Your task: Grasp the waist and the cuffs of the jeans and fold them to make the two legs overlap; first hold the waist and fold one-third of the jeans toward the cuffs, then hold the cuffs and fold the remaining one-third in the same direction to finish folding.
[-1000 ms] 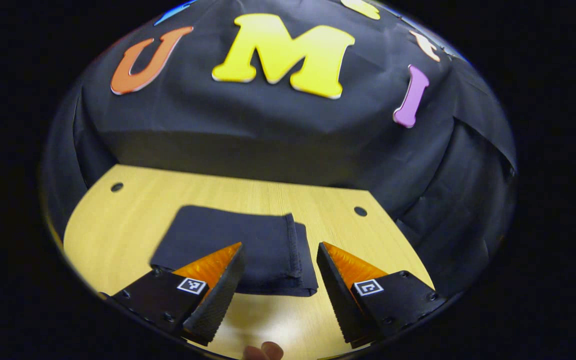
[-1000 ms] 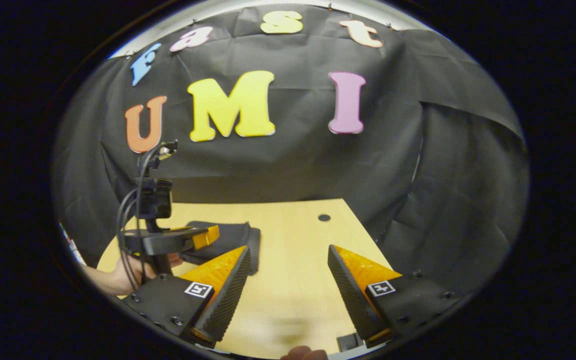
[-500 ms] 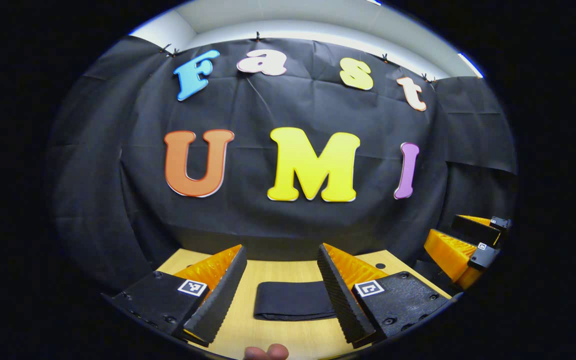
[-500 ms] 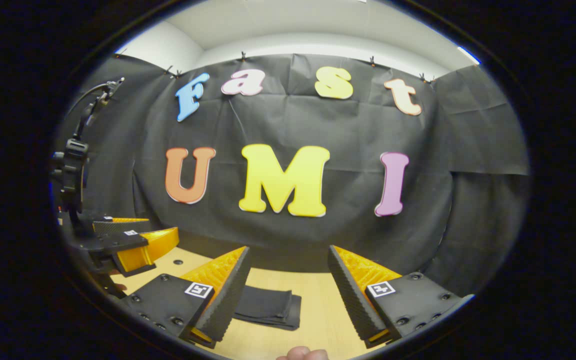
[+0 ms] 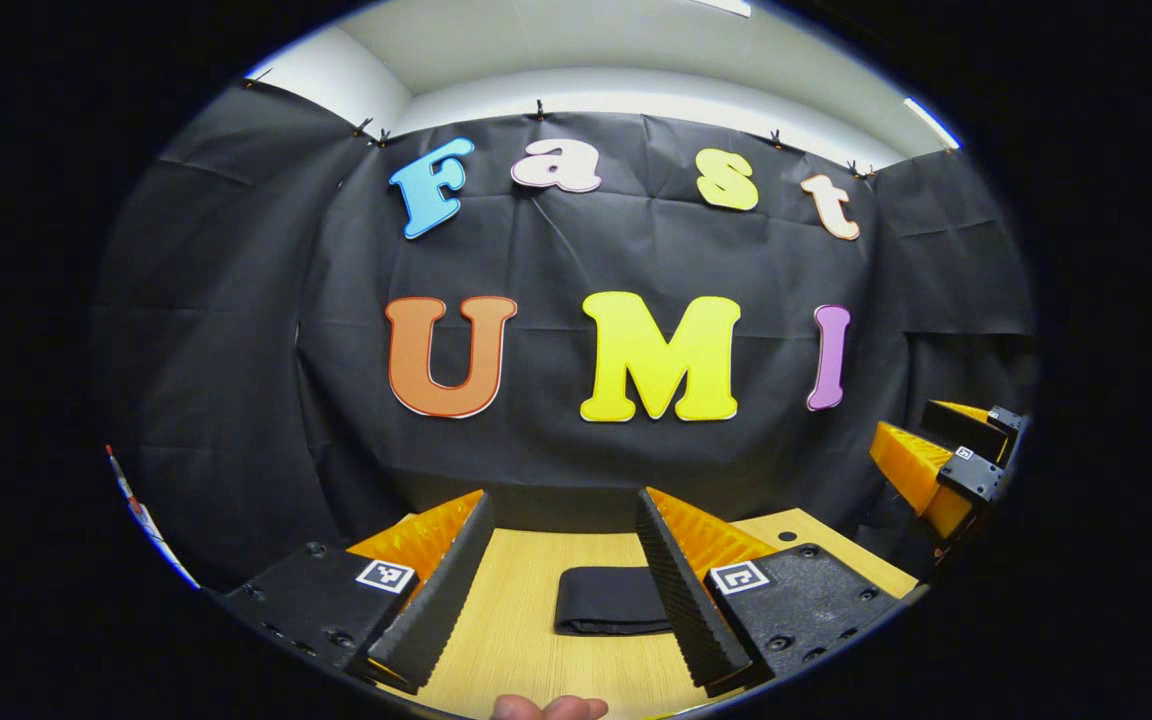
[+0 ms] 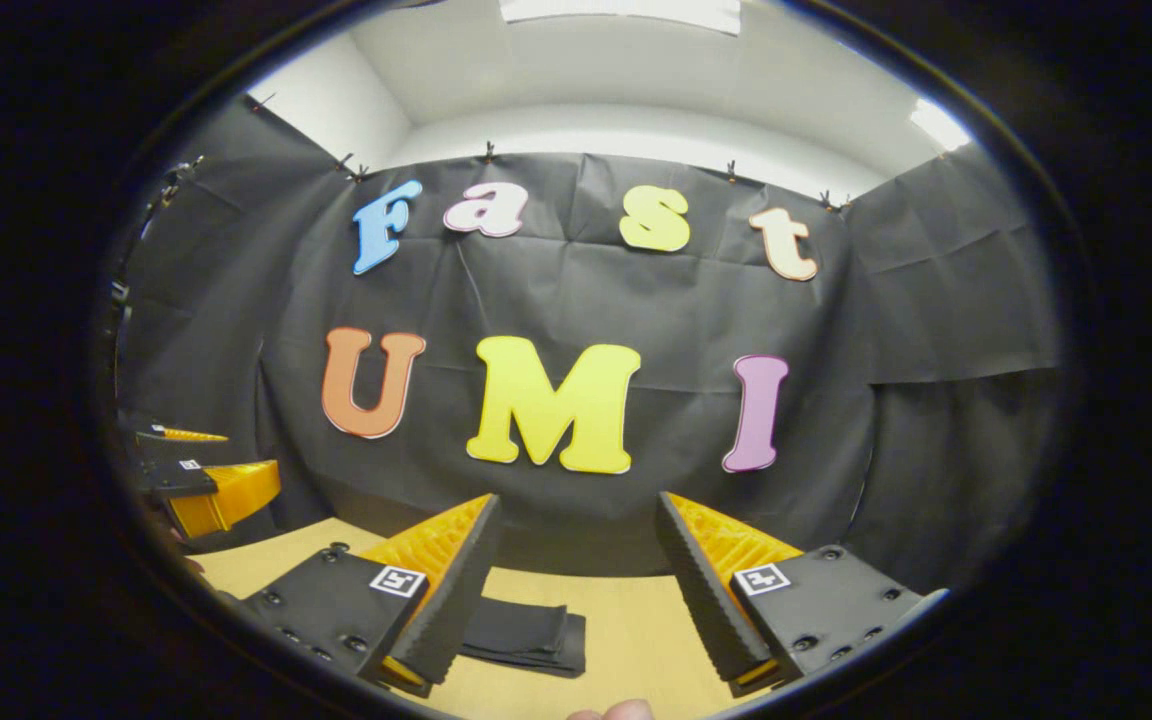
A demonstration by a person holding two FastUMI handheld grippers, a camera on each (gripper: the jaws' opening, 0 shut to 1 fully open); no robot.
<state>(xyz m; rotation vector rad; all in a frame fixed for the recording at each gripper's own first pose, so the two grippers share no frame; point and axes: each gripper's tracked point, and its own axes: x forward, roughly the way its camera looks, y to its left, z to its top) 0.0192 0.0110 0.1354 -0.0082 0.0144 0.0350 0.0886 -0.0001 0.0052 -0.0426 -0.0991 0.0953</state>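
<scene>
Left gripper view: left gripper (image 5: pixel 561 590) jaws wide apart, empty; beyond them the jeans (image 5: pixel 608 613) lie folded flat on the table (image 5: pixel 506 640). Right gripper (image 6: pixel 576 595) likewise gapes on nothing, jeans (image 6: pixel 526 638) near its left finger. Judged done after 2 folds; keep both clear of the bundle.

Left gripper (image 5: pixel 561 570) raised and level, jaws spread wide, gripping nothing. Right gripper (image 6: pixel 576 575) likewise, jaws apart and empty.

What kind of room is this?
Probably a small recording booth, not a home. Black cloth hangs pinned as the wall, a bare wooden table holds only folded jeans, and the left gripper and right gripper hover with open jaws.
</scene>
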